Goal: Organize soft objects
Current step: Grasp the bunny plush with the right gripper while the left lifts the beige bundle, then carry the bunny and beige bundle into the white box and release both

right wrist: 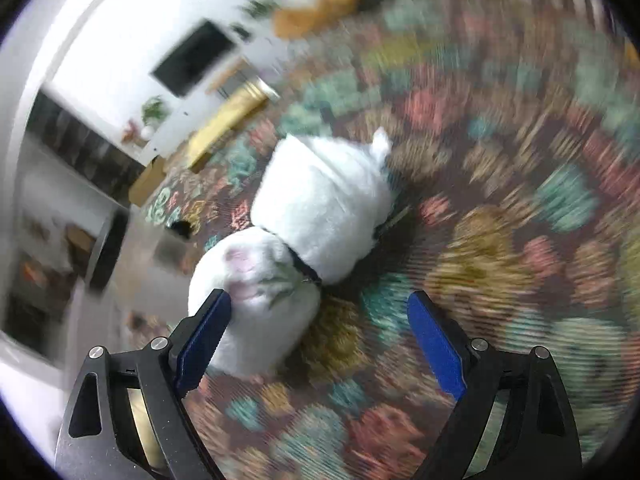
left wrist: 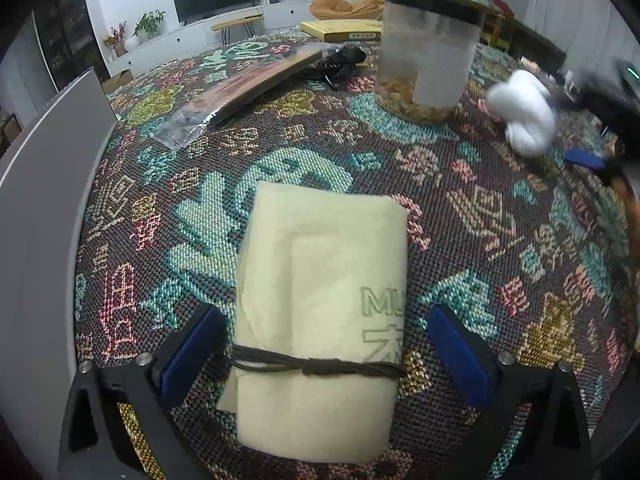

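Right now we hold our left gripper (left wrist: 320, 344) spread wide around a folded cream cloth (left wrist: 320, 292) tied with a dark cord (left wrist: 316, 366); its blue pads stand apart from the cloth on both sides. The cloth lies flat on the patterned tablecloth (left wrist: 480, 240). Our right gripper (right wrist: 320, 340) is also wide, and one pad sits just beside a white plush toy (right wrist: 304, 216) lying on the same tablecloth; that view is blurred. Behind the cloth stands a clear jar (left wrist: 428, 52).
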A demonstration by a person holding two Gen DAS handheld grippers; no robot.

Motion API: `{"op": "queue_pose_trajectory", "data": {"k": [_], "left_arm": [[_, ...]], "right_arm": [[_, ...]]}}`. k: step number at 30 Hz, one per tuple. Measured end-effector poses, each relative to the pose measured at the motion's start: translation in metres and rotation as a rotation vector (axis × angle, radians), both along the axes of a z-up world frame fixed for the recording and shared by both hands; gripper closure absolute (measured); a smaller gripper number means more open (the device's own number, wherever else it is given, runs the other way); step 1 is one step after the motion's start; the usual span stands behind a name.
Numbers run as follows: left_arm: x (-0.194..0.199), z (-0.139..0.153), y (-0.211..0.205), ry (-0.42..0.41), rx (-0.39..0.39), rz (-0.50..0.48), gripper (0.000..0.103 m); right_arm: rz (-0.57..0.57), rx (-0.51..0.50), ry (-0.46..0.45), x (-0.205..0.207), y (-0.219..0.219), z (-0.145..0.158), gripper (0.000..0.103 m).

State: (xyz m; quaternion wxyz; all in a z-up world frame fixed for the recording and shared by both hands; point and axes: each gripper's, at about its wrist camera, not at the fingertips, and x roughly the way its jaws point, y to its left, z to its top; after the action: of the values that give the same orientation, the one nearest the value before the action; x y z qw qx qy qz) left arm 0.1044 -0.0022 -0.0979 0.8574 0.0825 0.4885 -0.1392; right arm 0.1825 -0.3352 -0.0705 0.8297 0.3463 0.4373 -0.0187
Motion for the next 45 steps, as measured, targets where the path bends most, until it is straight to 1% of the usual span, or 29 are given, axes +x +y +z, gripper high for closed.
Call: {"op": "queue_pose_trajectory", "data": {"k": [1,2,3,4,5,6,7,10,11,13,15,18,20,21,22,23,24,25,26,28,29,31,32,35,36,39,42,43,45], "left_arm": [[-0.004,0.003,-0.001,-0.013,-0.002,-0.008,0.022],[-0.007,0.006,-0.002,-0.022,-0.009,-0.011,0.044],[-0.008,0.009,-0.001,-0.018,-0.023,-0.01,0.048],[-0.008,0.011,0.001,-0.012,-0.039,-0.003,0.05],[-0.009,0.014,0.006,-0.003,-0.071,0.008,0.053],[-0.01,0.018,0.01,0.005,-0.106,0.016,0.054],[-0.013,0.025,0.018,0.009,-0.166,0.026,0.054],[-0.024,0.051,0.035,-0.005,-0.278,0.044,0.054],[-0.029,0.064,0.044,-0.016,-0.316,0.047,0.054],[-0.04,0.094,0.066,-0.055,-0.379,0.062,0.054],[-0.049,0.119,0.093,-0.102,-0.402,0.09,0.053],[-0.066,0.155,0.149,-0.195,-0.377,0.183,0.053],[-0.078,0.17,0.191,-0.241,-0.317,0.276,0.05],[-0.084,0.175,0.212,-0.264,-0.265,0.334,0.045],[-0.088,0.176,0.231,-0.281,-0.203,0.392,0.035],[-0.091,0.175,0.244,-0.283,-0.151,0.437,0.017],[-0.093,0.172,0.261,-0.275,-0.087,0.494,0.007],[-0.094,0.168,0.272,-0.27,-0.046,0.529,0.0],[-0.097,0.163,0.285,-0.265,-0.006,0.567,0.0],[-0.104,0.156,0.306,-0.239,0.027,0.626,0.0],[-0.11,0.154,0.315,-0.236,0.025,0.66,0.0],[-0.122,0.153,0.327,-0.248,-0.024,0.705,0.0],[-0.124,0.152,0.328,-0.249,-0.053,0.706,0.0],[-0.124,0.148,0.317,-0.241,-0.145,0.672,0.0],[-0.122,0.146,0.31,-0.238,-0.171,0.649,0.0],[-0.11,0.153,0.263,-0.241,-0.24,0.524,0.0],[-0.104,0.163,0.191,-0.249,-0.276,0.329,0.0],[-0.1,0.166,0.173,-0.247,-0.277,0.275,0.0],[-0.093,0.169,0.124,-0.233,-0.256,0.141,0.0]], "right_arm": [[0.007,0.068,-0.011,0.011,-0.001,-0.006,0.013],[0.009,0.053,-0.027,0.017,0.001,-0.005,0.018],[0.033,0.018,-0.021,0.024,0.006,-0.003,0.027],[0.082,0.028,-0.013,0.032,0.013,-0.005,0.059],[0.101,0.062,-0.002,0.035,0.015,-0.006,0.06],[0.082,0.055,0.003,0.032,0.015,0.0,0.062],[0.077,0.046,-0.01,0.029,0.014,0.007,0.063],[0.087,-0.021,-0.102,0.008,0.013,0.045,0.063],[0.109,-0.045,-0.137,-0.001,0.014,0.06,0.063],[0.195,-0.106,-0.204,-0.017,0.032,0.101,0.063],[0.299,-0.11,-0.252,-0.029,0.062,0.135,0.063],[0.469,-0.061,-0.313,-0.041,0.134,0.179,0.063],[0.592,-0.004,-0.343,-0.048,0.197,0.197,0.062],[0.654,0.028,-0.353,-0.051,0.229,0.203,0.062],[0.718,0.061,-0.359,-0.055,0.266,0.206,0.06],[0.766,0.08,-0.36,-0.057,0.296,0.206,0.052],[0.811,0.099,-0.369,-0.061,0.328,0.206,0.047],[0.843,0.115,-0.384,-0.067,0.356,0.204,0.029],[0.866,0.118,-0.378,-0.069,0.378,0.2,0.02],[0.894,0.089,-0.333,-0.067,0.412,0.189,0.02],[0.896,0.078,-0.32,-0.069,0.416,0.185,0.021],[0.867,0.043,-0.321,-0.073,0.406,0.176,0.021],[0.845,0.0,-0.327,-0.072,0.391,0.172,0.021],[0.739,-0.187,-0.321,-0.075,0.342,0.152,0.021],[0.685,-0.269,-0.304,-0.077,0.316,0.138,0.021],[0.55,-0.452,-0.228,-0.076,0.257,0.1,0.021],[0.402,-0.614,-0.133,-0.078,0.194,0.059,0.021],[0.356,-0.646,-0.097,-0.078,0.175,0.047,0.021],[0.296,-0.647,-0.047,-0.077,0.147,0.027,0.021]]}}
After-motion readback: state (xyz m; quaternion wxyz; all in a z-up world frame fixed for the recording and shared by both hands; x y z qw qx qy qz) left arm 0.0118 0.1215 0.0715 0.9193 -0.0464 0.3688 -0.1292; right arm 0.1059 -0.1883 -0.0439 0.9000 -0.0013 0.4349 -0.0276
